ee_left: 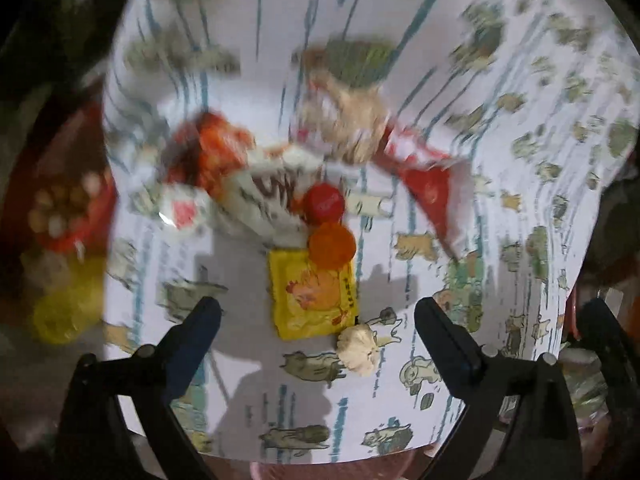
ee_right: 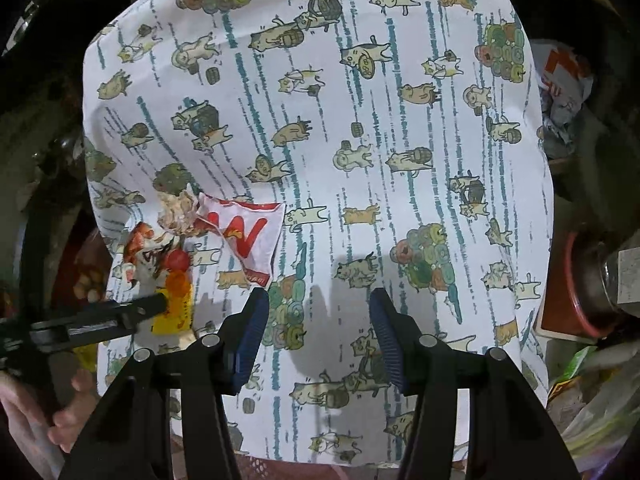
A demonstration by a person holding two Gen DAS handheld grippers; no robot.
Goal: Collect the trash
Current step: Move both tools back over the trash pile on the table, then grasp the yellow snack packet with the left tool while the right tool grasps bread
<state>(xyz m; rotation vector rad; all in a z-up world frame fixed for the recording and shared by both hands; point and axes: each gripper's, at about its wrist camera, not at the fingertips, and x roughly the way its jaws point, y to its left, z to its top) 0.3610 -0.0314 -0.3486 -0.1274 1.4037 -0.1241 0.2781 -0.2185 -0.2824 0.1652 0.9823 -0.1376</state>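
Trash lies uncollected in a heap on the cat-print cloth counter (ee_left: 248, 320): flat yellow chicken-print sachet (ee_left: 314, 298), round orange cap (ee_left: 332, 245), red-and-white torn wrapper (ee_right: 250, 236). Left gripper (ee_left: 318, 320) hangs wide open above the sachet; right gripper (ee_right: 316, 308) is half-open, empty.

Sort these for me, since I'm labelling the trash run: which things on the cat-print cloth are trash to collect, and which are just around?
Trash to collect:
- yellow packet
- orange cap
- red cap
- red-and-white wrapper
- crumpled paper wad

Just around:
- cat-print cloth
- red bowl off the cloth's left edge
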